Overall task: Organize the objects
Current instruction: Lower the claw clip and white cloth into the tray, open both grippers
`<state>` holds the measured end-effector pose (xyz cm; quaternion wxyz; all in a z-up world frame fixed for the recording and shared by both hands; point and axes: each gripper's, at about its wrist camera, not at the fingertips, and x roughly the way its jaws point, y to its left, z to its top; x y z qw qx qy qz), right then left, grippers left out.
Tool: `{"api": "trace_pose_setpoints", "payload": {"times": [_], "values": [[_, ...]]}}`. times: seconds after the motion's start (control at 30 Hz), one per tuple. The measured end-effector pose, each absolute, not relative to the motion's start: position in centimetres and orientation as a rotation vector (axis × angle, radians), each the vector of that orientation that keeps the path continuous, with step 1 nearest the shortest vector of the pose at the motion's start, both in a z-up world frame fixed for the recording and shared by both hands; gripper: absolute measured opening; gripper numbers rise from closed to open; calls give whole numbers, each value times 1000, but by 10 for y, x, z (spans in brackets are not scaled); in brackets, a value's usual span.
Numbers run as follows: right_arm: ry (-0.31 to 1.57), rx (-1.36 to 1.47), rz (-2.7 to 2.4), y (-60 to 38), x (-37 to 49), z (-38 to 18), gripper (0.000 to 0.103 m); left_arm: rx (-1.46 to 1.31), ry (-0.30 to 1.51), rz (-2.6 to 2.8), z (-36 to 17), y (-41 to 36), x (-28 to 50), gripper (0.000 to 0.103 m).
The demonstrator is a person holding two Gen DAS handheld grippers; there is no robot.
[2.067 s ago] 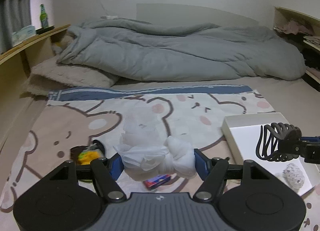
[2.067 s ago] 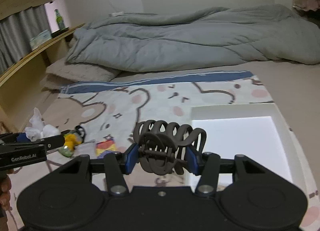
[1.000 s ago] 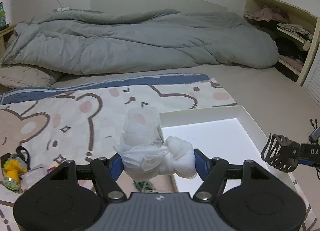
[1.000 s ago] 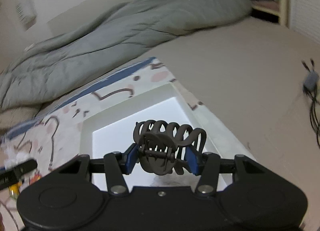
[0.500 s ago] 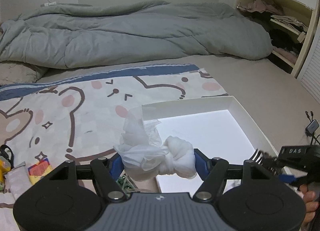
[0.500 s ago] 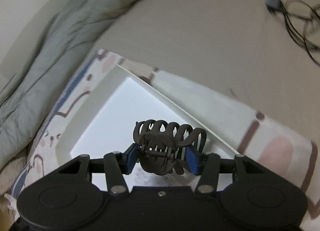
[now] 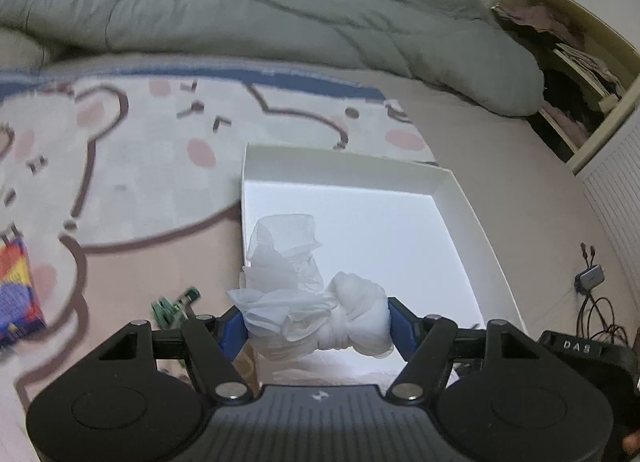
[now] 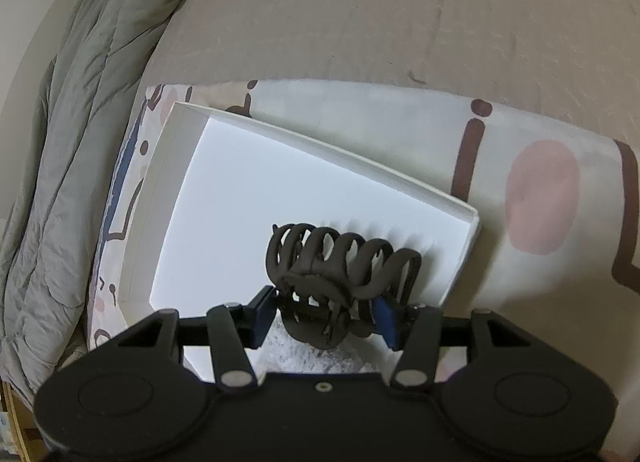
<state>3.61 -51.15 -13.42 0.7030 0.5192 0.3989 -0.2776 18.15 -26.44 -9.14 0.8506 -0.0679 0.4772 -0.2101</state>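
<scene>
My left gripper (image 7: pixel 316 324) is shut on a knotted white plastic bag (image 7: pixel 312 302) and holds it over the near left edge of a white shallow box (image 7: pixel 340 170). My right gripper (image 8: pixel 326 316) has its jaws spread apart; the dark brown hair claw clip (image 8: pixel 340 266) sits tilted between them over the white box (image 8: pixel 168 166), touching the right pad and clear of the left pad. A speckled grey fuzzy thing (image 8: pixel 304 354) lies in the box below the clip. The right gripper's body (image 7: pixel 580 350) shows at the lower right of the left wrist view.
The box lies on a bear-print blanket (image 7: pixel 120 182) on the bed. A grey duvet (image 7: pixel 240 14) is heaped behind. A colourful packet (image 7: pixel 16 286) and a small green thing (image 7: pixel 176 306) lie left of the box. A cable and adapter (image 7: pixel 590 278) lie on the right. Shelves (image 7: pixel 568 62) stand at the far right.
Both grippers moved down toward the white box. The right gripper's jaws have spread and the claw clip has tilted loose between them. The left gripper keeps its grip on the bag.
</scene>
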Motion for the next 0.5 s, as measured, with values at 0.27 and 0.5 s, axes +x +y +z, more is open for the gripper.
{"api": "trace_pose_setpoints", "payload": {"times": [0.27,0.5], "values": [[896,1038,-620,-512,38,-116,68,-148,1048,-405,-101,-268,187,72],[869,977,-612,-515,36,-102,68,-164,1055,-418,-99,-267,185,87]]}}
